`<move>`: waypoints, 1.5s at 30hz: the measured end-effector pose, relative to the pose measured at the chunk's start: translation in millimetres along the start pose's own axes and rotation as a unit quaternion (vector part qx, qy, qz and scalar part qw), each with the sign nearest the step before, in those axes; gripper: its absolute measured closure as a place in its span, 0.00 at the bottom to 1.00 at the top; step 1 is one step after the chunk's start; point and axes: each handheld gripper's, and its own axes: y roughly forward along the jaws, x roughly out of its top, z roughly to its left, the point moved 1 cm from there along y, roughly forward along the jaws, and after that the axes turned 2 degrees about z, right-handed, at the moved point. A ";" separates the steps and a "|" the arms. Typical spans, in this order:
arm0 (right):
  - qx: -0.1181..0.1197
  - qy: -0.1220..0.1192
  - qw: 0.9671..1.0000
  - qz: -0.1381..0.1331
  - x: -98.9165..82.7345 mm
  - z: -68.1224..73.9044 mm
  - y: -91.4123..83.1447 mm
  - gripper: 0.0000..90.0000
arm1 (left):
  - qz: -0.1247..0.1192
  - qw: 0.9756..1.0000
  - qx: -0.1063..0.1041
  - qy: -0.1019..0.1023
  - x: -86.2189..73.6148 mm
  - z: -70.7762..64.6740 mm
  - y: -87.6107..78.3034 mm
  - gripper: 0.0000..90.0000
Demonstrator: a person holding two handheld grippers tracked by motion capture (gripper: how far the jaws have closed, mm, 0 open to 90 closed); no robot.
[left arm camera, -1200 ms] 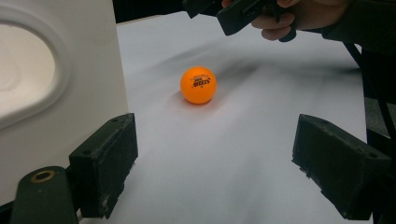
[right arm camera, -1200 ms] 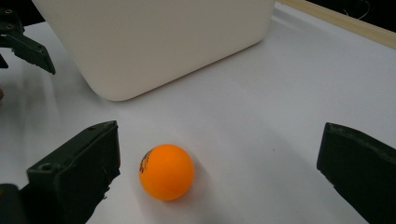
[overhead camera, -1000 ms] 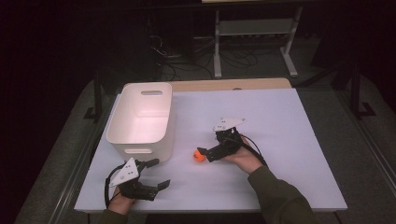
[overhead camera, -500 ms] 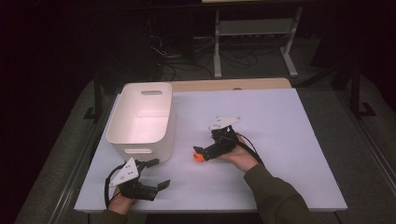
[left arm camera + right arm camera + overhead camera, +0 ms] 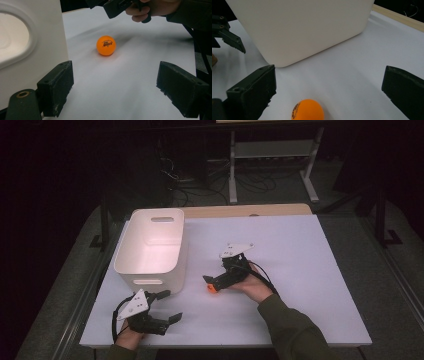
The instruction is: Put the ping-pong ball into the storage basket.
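Observation:
An orange ping-pong ball (image 5: 212,288) with black print lies on the white table, right of the white bin (image 5: 150,245). My right gripper (image 5: 210,282) is directly over it, held by a hand. In the right gripper view the ball (image 5: 308,110) sits low between the wide-open jaws of that gripper (image 5: 332,85), touching neither. My left gripper (image 5: 169,305) rests open near the table's front left corner. From the left gripper view, its jaws (image 5: 120,90) frame the ball (image 5: 106,45) farther off, with the right gripper (image 5: 120,6) above it.
The bin (image 5: 299,27) stands close behind the ball, its wall (image 5: 32,50) right beside my left jaw. The left gripper (image 5: 227,32) shows beyond the bin's corner. Dark floor, cables and a metal stand (image 5: 270,150) lie past the table's wooden far edge (image 5: 245,211).
My right gripper has moved left and forward, and its open jaws now straddle the ball. The ball and the left gripper have stayed put.

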 end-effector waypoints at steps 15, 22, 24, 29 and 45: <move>0.004 0.004 1.000 0.024 -3.7 -0.1 3.7 0.00 | 0.002 1.000 0.000 0.003 0.1 -0.5 0.2 0.16; 0.010 0.005 0.999 0.040 -6.3 1.9 6.3 0.00 | 0.003 1.000 -0.001 0.003 0.1 -0.7 0.3 0.16; 0.011 0.005 0.999 0.045 -7.4 2.4 7.8 0.00 | 0.003 1.000 -0.001 0.003 0.1 -0.7 0.3 0.16; 0.019 0.007 0.998 0.058 -9.9 3.1 12.2 0.00 | 0.003 1.000 -0.001 0.003 0.1 -0.8 0.4 0.16; 0.025 0.003 0.996 0.082 -19.2 8.7 24.0 0.00 | 0.003 1.000 -0.001 0.004 0.1 -1.0 0.4 0.16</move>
